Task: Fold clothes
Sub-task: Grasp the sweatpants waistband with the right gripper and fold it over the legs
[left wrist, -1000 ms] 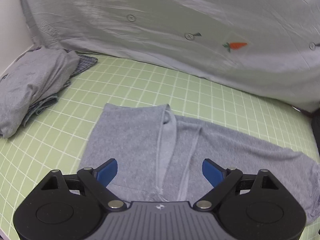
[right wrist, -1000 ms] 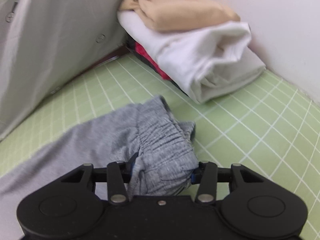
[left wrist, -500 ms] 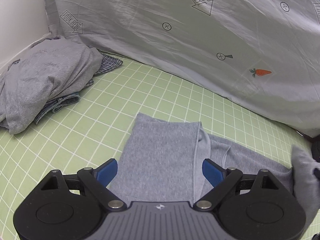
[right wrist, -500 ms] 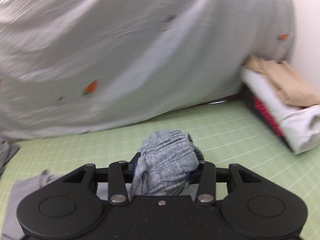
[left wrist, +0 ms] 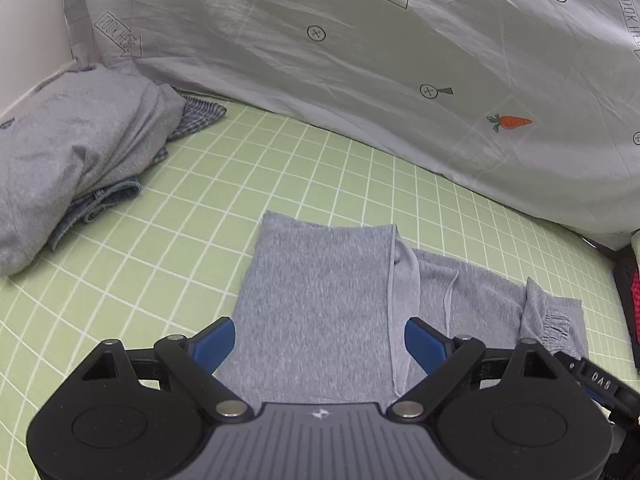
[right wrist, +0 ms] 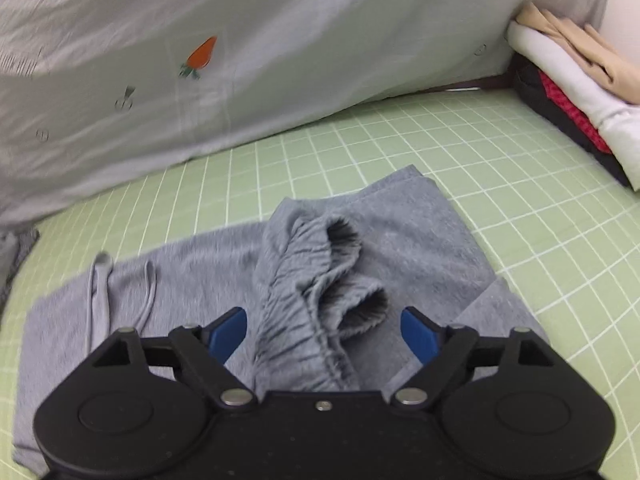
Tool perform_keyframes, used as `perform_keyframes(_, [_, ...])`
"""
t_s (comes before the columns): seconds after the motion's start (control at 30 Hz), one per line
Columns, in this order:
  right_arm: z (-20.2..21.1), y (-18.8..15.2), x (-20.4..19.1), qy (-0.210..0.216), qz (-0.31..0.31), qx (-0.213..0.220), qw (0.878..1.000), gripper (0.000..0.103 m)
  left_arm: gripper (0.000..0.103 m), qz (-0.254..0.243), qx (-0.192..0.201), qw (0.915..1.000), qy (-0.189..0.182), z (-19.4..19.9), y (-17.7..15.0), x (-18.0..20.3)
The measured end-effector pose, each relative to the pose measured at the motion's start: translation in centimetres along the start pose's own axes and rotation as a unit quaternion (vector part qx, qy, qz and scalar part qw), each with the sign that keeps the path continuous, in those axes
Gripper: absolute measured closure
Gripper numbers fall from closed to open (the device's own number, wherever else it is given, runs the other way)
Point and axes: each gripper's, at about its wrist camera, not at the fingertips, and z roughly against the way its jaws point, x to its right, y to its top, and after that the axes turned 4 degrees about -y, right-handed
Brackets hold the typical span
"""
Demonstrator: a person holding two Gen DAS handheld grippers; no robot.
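Grey sweatpants (left wrist: 320,304) lie on the green grid mat, their hem end folded flat to the left. My left gripper (left wrist: 320,340) hovers open over that folded part, blue pads apart. In the right wrist view the same sweatpants (right wrist: 420,248) spread out, with the gathered elastic waistband (right wrist: 316,300) lying bunched on top of the fabric. My right gripper (right wrist: 322,330) stands open, the waistband lying loose between its blue pads. The waistband (left wrist: 554,320) also shows at the right of the left wrist view, beside part of the right gripper's black body.
A grey sheet with carrot prints (left wrist: 400,60) hangs along the back. A heap of grey and denim clothes (left wrist: 76,152) lies at the left. A stack of folded clothes, white, tan and red (right wrist: 572,92), sits at the right against the wall.
My right gripper carried the waistband leftward over the pants, laid it down and opened. My left gripper stayed open and drew back slightly from the pants.
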Motion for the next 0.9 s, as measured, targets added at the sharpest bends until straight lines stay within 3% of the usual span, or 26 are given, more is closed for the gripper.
perform_keyframes(0.17, [-2.8, 1.0, 1.3, 0.037, -0.057, -0.037, 0.997, 0.02, 0.011, 0.001, -0.002, 0.9999, 0.011, 0.0, -0.3, 0.3])
perform_keyframes(0.23, [-2.8, 1.0, 0.3, 0.056, -0.04, -0.04, 0.997, 0.047, 0.011, 0.011, -0.001, 0.9998, 0.017, 0.2, -0.4, 0.0])
perform_keyframes(0.27, [-2.6, 1.1, -0.4, 0.065, -0.026, -0.039, 0.997, 0.055, 0.011, 0.016, -0.001, 0.9997, 0.019, 0.2, -0.5, -0.1])
perform_keyframes(0.3, [-2.5, 1.1, -1.2, 0.074, -0.012, -0.038, 0.996, 0.082, 0.011, 0.021, -0.002, 0.9995, 0.022, 0.3, -0.5, -0.3])
perform_keyframes(0.33, [-2.3, 1.1, -1.9, 0.082, 0.002, -0.037, 0.996, 0.084, 0.011, 0.024, -0.002, 0.9994, 0.025, 0.3, -0.7, -0.4])
perform_keyframes(0.47, [-1.5, 1.2, -4.8, 0.117, 0.058, -0.033, 0.991, 0.084, 0.011, 0.035, -0.006, 0.9988, 0.032, 0.3, -1.1, -0.8])
perform_keyframes(0.57, [-0.7, 1.2, -6.7, 0.146, 0.089, -0.028, 0.985, 0.062, 0.011, 0.04, -0.006, 0.9984, 0.039, 0.3, -1.0, -1.1])
perform_keyframes(0.63, [0.4, 1.0, -6.7, 0.17, 0.074, -0.018, 0.983, 0.045, 0.011, 0.042, -0.004, 0.9981, 0.046, 0.4, -0.8, -1.4])
perform_keyframes(0.67, [1.0, 1.1, -6.4, 0.176, 0.06, -0.012, 0.982, 0.043, 0.011, 0.043, -0.003, 0.9979, 0.049, 0.4, -0.8, -1.6])
perform_keyframes(0.73, [1.4, 1.3, -5.1, 0.146, 0.039, 0.0, 0.988, 0.036, 0.011, 0.047, -0.004, 0.9974, 0.054, 0.3, -0.7, -2.1])
perform_keyframes(0.9, [1.5, 1.9, -1.7, 0.041, -0.002, 0.024, 0.999, 0.036, 0.011, 0.059, -0.021, 0.9962, 0.061, -0.4, -0.7, -3.2])
